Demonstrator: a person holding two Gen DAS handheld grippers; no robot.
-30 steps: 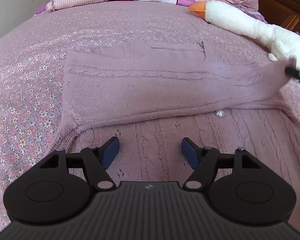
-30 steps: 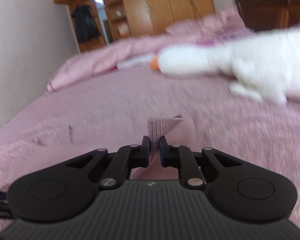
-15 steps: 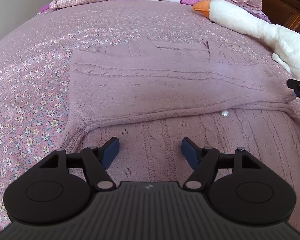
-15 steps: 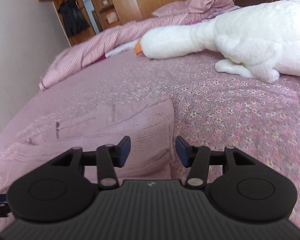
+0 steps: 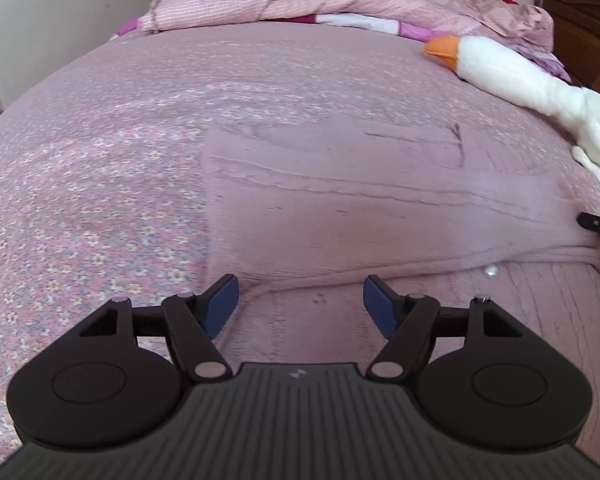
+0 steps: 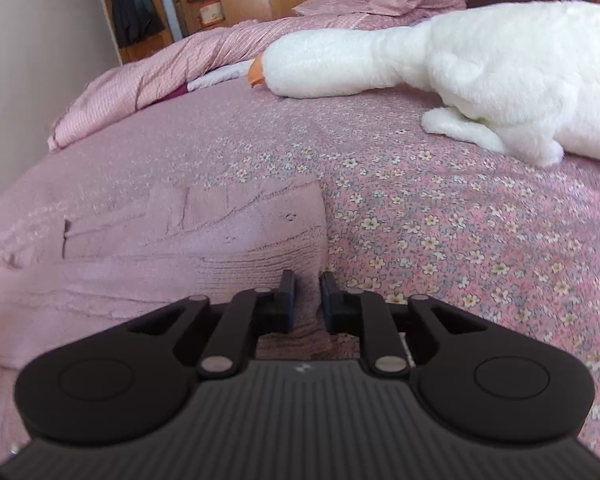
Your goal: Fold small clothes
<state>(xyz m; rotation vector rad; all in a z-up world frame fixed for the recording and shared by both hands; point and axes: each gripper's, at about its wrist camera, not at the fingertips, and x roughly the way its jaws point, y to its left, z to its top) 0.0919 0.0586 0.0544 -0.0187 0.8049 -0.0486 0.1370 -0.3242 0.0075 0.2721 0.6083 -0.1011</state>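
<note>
Now the pink knit sweater (image 5: 340, 216) lies flat on the bed (image 5: 100, 200), sleeve folded across. Left gripper (image 5: 300, 304) wide open, empty; right gripper (image 6: 309, 292) nearly closed around the cuff edge. Better grip w/ both layers, lift low, keep clear of the plush goose (image 6: 480, 60)

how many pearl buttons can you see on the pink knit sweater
1. A single pearl button sits on the sweater just below the folded edge, toward its right side. Others may be hidden under the folded layer.
</note>
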